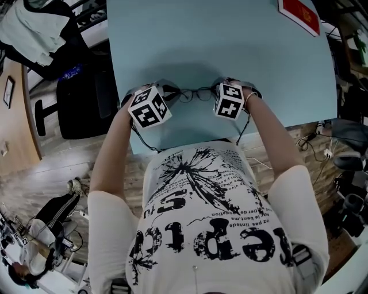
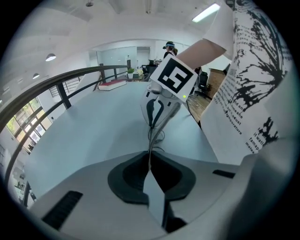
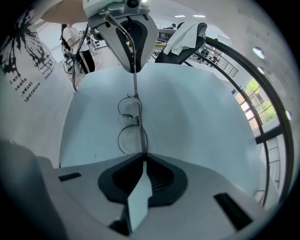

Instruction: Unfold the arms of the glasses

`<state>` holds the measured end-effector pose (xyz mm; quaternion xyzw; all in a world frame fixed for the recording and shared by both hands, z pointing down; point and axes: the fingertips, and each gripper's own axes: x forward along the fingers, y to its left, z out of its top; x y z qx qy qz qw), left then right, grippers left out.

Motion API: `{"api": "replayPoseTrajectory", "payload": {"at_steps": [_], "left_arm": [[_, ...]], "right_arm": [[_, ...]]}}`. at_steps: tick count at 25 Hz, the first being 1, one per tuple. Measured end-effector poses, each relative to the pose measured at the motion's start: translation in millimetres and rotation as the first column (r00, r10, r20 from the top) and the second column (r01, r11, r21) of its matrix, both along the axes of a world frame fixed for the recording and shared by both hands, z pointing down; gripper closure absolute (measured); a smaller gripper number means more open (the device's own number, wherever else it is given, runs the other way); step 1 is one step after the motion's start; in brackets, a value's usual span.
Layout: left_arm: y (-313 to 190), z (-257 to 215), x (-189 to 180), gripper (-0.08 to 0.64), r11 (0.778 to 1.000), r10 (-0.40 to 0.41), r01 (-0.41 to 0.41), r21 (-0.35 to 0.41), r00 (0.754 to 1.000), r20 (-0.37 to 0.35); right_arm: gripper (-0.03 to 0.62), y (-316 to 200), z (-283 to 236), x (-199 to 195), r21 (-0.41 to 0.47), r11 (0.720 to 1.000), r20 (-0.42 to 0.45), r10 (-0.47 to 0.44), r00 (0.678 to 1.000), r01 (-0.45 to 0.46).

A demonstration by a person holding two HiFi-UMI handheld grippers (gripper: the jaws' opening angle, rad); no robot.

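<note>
Fingers (image 2: 126, 174) of the left gripper (image 2: 150, 158) are clamped on one end of the glasses (image 3: 131, 136), and those of the right gripper (image 3: 142, 157) on the other. The glasses are held near the 6 o'clock edge of the table (image 1: 230, 46).

This is an open-plan office or lab workspace on an upper level. A long dark railing (image 2: 56, 84) curves along the edge of the floor, and tall windows (image 2: 21, 126) beyond it show green trees. The white ceiling carries a strip light (image 2: 206, 12) and round recessed lights (image 2: 50, 57). A large pale blue table (image 1: 230, 46) stands on a wood-look floor (image 1: 34, 172). A black office chair (image 3: 171, 54) with a pale jacket (image 3: 186, 33) thrown over its back sits beside the table. Cables (image 1: 315, 142) trail across the floor on the other side. Further back are desks (image 2: 140, 70) crowded with gear, with people (image 2: 169, 47) among them.
</note>
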<state>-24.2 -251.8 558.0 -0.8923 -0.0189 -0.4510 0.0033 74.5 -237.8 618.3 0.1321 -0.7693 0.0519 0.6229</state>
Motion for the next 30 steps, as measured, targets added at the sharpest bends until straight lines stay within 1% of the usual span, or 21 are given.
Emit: {"api": "replayPoseTrajectory", "payload": {"at_steps": [3,7,12,13,15,16,18,22,24,26,30], "left_arm": [[0.4,1.0,-8.7,0.532,1.0,-0.024,0.024,0.002,1.0,-0.016],[2.9,1.9,-9.8,0.532,0.999,-0.038,0.038,-0.005,0.998,-0.047],[2.0,0.7,-7.2,0.531,1.0,-0.024,0.024,-0.003,0.998,-0.057],[2.5,0.7,-7.1,0.532,1.0,-0.017,0.017,0.001,0.998,-0.056],[3.2,0.7,-7.3,0.531,1.0,-0.007,0.008,0.006,0.998,-0.062],[3.3,0.2,-7.6,0.532,1.0,-0.007,0.007,0.005,0.998,-0.068],[3.6,-1.0,-8.0,0.532,1.0,-0.01,0.011,0.004,0.997,-0.079],[4.5,-1.2,-7.5,0.531,1.0,-0.012,0.013,0.008,0.995,-0.095],[4.0,-2.1,-6.6,0.531,1.0,-0.022,0.023,0.009,0.995,-0.102],[2.9,-3.7,-5.1,0.532,0.999,-0.035,0.037,0.01,0.993,-0.111],[2.2,-3.6,-6.2,0.531,0.998,-0.055,0.056,0.007,0.992,-0.117]], "right_arm": [[0.558,-1.1,-4.1,4.1,0.005,1.0,-0.003,0.002,1.0,-0.002],[0.557,-2.0,-4.4,3.8,0.004,1.0,-0.019,0.008,1.0,-0.008],[0.552,-6.7,-5.8,2.5,-0.008,1.0,-0.066,0.015,0.998,-0.016],[0.542,-7.1,-7.8,2.2,-0.01,1.0,-0.076,0.01,0.997,-0.011],[0.481,-7.7,-12.2,-0.3,-0.012,1.0,-0.097,-0.008,0.995,0.007],[0.464,-8.4,-15.0,-3.4,-0.008,1.0,-0.102,-0.019,0.995,0.018],[0.463,-10.2,-22.3,-15.7,0.002,0.999,-0.083,-0.037,0.996,0.038],[0.47,-8.8,-29.5,-53.8,-0.005,0.998,0.013,-0.07,0.997,0.07],[0.475,-10.4,-27.7,-68.3,0.015,0.995,0.011,-0.098,0.995,0.098],[0.496,-12.1,-25.0,-77.3,0.032,0.992,-0.009,-0.125,0.992,0.125],[0.512,-11.4,-17.0,-86.9,0.012,0.99,-0.02,-0.142,0.99,0.142]]}}
